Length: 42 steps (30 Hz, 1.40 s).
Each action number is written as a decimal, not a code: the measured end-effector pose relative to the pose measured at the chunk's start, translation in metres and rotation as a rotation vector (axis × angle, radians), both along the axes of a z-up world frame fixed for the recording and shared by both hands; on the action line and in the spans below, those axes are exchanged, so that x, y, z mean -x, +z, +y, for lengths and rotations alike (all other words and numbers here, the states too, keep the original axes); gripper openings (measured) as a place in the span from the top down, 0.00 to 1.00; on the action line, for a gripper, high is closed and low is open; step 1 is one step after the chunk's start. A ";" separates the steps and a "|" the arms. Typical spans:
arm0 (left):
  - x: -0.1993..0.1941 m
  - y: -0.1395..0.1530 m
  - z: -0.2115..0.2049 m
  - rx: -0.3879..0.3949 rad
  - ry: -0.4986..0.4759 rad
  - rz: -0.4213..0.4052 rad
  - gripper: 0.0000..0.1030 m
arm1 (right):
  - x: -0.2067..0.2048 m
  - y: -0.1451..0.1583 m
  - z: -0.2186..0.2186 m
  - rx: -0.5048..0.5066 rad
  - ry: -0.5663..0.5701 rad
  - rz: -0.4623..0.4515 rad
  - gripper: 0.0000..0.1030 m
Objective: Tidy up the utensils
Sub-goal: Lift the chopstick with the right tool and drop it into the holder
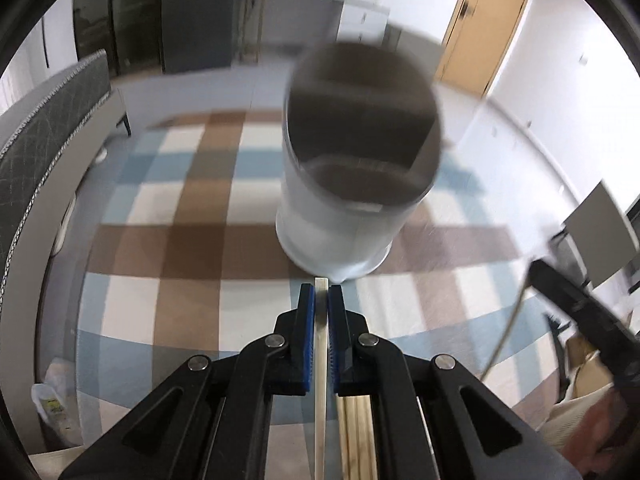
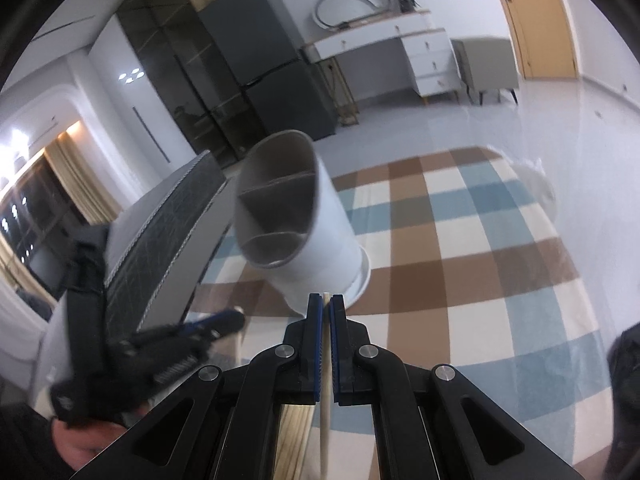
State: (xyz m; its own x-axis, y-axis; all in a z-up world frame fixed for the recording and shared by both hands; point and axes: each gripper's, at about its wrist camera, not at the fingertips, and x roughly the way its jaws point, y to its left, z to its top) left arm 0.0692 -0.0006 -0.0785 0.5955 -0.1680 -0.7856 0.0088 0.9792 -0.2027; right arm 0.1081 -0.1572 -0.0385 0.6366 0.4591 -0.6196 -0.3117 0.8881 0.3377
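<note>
**Both tongs clamped on slim utensils before the divided holder**

The left tongs point steeply down and forward, their blue pads pressed shut on a flat metal utensil handle that runs straight back between them; its squared end pokes just past the tips. What kind of utensil it is cannot be told. Just beyond those tips stands the white utensil holder, a round cup with dark inner dividers, blurred in this view. It appears to rest on a clear desk, through which the checked rug on the floor shows.

The right tongs also tilt downward and are closed on a thin pale wooden stick, likely a chopstick, whose tip barely clears the pads. In the right wrist view the holder sits just beyond the tips, leaning in the fisheye picture, its three compartments visible.

Each gripper shows at the edge of the other's view: the right one at the right in the left wrist view, with a thin rod trailing below it, and the left one at the lower left in the right wrist view, held by a hand.

Around: a grey padded bench on the left, a dark cabinet and white dresser at the far wall, a wooden door far right.
</note>
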 end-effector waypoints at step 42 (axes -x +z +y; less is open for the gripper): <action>-0.083 0.168 0.022 0.102 -0.061 -0.361 0.98 | -0.036 0.168 0.032 0.018 0.060 -0.383 0.98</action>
